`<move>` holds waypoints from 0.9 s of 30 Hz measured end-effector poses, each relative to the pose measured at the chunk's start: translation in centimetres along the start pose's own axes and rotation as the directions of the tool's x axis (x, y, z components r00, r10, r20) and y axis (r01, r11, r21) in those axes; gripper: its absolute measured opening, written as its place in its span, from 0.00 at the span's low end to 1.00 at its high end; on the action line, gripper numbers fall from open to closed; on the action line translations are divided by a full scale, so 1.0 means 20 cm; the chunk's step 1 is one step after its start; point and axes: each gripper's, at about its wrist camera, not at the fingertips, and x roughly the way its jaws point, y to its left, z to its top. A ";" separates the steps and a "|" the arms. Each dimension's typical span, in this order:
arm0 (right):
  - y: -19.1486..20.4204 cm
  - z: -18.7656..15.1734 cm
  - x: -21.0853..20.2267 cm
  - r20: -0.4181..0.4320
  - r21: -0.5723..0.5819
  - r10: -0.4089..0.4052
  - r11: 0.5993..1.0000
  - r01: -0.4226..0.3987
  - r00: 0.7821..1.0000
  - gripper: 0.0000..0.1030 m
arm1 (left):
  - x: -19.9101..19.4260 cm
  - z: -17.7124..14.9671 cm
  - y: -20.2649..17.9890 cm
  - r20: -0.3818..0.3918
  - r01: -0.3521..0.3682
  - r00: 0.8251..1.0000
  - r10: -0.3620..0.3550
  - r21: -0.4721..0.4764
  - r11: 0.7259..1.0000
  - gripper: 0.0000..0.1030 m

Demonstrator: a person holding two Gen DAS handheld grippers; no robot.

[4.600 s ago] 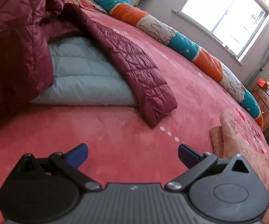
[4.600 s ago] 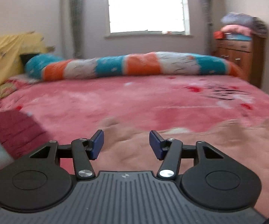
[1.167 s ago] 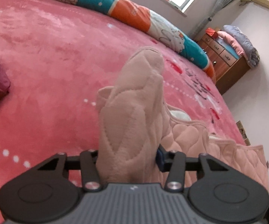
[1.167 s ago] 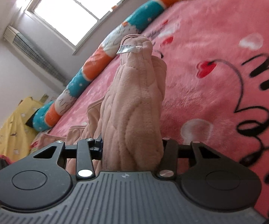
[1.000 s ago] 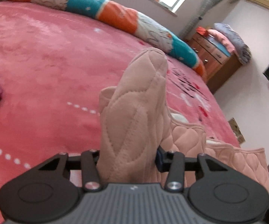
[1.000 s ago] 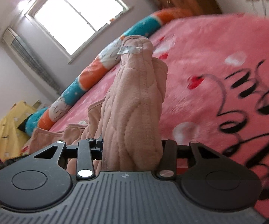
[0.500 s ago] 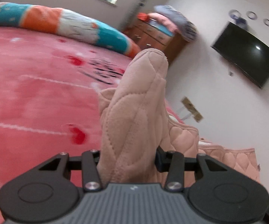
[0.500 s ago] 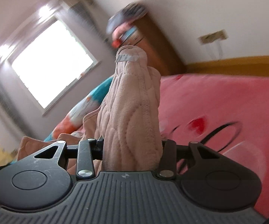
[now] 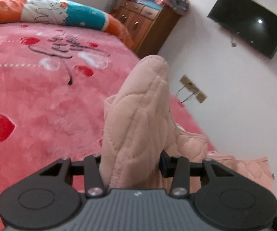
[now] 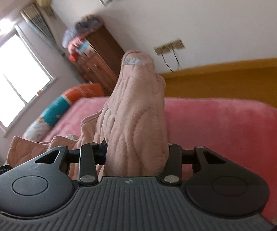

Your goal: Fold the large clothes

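My left tongs (image 9: 131,163) are clamped on a thick bunch of the pale pink quilted garment (image 9: 138,115); the fabric fills the gap between the two jaws and stands up ahead of them in a rounded, stitched hump. To the right of these tongs more of the same garment trails away in quilted folds, low over the bed. Under and to the left of the tongs lies the pink plush bedspread (image 9: 32,100), printed with red and white hearts and dark script. Beyond that, a long bolster (image 9: 48,13) in orange, white and teal lies across the far side of the bed. Further right of it stands a wooden chest of drawers (image 9: 148,25) with folded bedding on top, and a dark television (image 9: 248,23) hangs on the wall.

My right tongs (image 10: 136,154) are likewise clamped on a wad of the garment, which rises ahead of them with a small white label (image 10: 135,61) at its tip. To their left the rest of the garment hangs in loose folds. Past the bedspread's edge, ahead and right, I see yellow-brown flooring (image 10: 234,77), then a wall socket (image 10: 168,47) with cables. Far left is a bright window (image 10: 13,77).
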 end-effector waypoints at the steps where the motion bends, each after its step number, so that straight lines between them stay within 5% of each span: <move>1: -0.03 -0.01 0.03 -0.010 0.005 -0.015 1.000 0.015 1.000 0.51 | 0.03 -0.01 0.03 -0.005 -0.009 1.000 0.009 -0.013 1.000 0.44; 9: -0.03 -0.01 0.05 0.016 -0.066 -0.103 0.992 0.104 0.995 0.87 | 0.02 -0.03 0.15 0.018 -0.052 0.998 0.053 -0.059 0.997 0.71; 12: -0.02 0.00 0.03 0.057 -0.096 -0.149 0.983 0.154 0.987 0.97 | -0.07 -0.03 0.21 0.066 -0.089 0.993 0.093 -0.056 0.994 0.74; 17: 0.01 0.03 -0.10 0.199 -0.116 -0.215 0.964 0.241 0.956 0.97 | -0.26 -0.07 0.15 0.209 -0.153 0.968 0.143 0.035 0.988 0.74; 20: 0.09 0.01 -0.14 0.251 -0.147 -0.150 0.971 0.190 0.956 0.98 | -0.29 -0.10 0.00 0.258 -0.146 0.961 0.100 0.166 0.975 0.74; 23: 0.19 0.02 -0.09 0.228 -0.244 -0.067 0.962 0.124 0.971 0.97 | -0.21 -0.12 -0.09 0.220 -0.102 0.974 0.050 0.230 0.968 0.78; 27: 0.22 0.04 0.10 0.129 -0.340 -0.111 0.928 0.150 0.985 0.94 | -0.04 -0.15 -0.08 0.176 -0.162 0.977 0.120 0.245 0.956 0.78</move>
